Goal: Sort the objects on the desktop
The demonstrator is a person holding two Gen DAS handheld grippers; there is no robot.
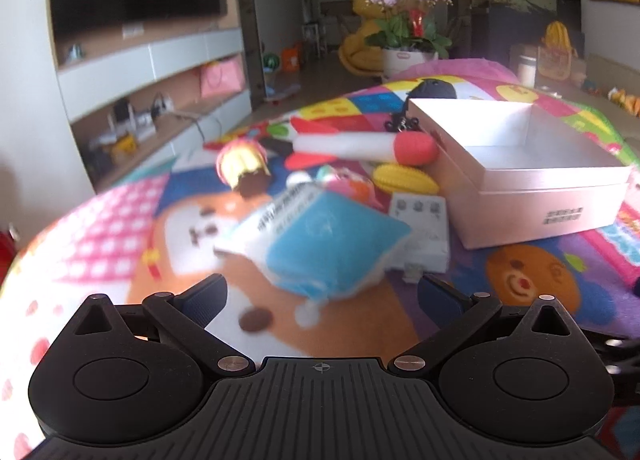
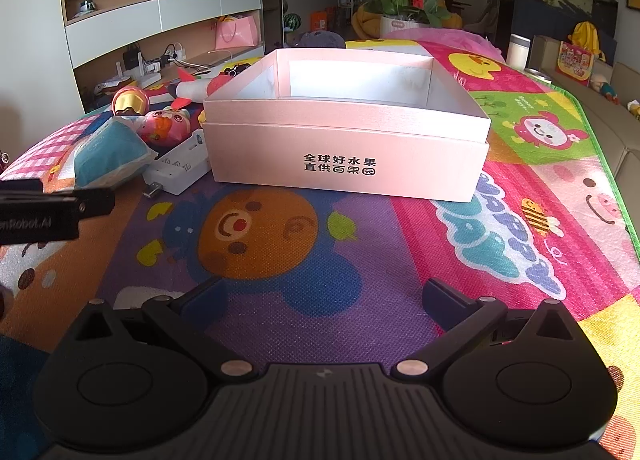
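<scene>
So the pink box (image 2: pixel 348 148) sits open in the middle of the cartoon play mat (image 2: pixel 532 188), nothing inside it that shows. The clutter is all bunched against its left side: a blue-and-white packet (image 1: pixel 320 244) nearest the left gripper (image 1: pixel 322 292), a white power strip (image 1: pixel 420 228) touching the box's near-left corner, then a yellow corn toy (image 1: pixel 404 178), a red-tipped white rocket toy (image 1: pixel 364 144) and a red-and-gold helmet toy (image 1: pixel 242 160) further back.

Left gripper has its fingers spread wide, holding nothing, hovering just short of the packet. The left view is blurry.

Right gripper (image 2: pixel 320 296) is spread too, empty, over bare mat in front of the box. Lots of free mat there and to the right of the box, out to the green edge (image 2: pixel 612 164). The left side is the crowded bit.
</scene>
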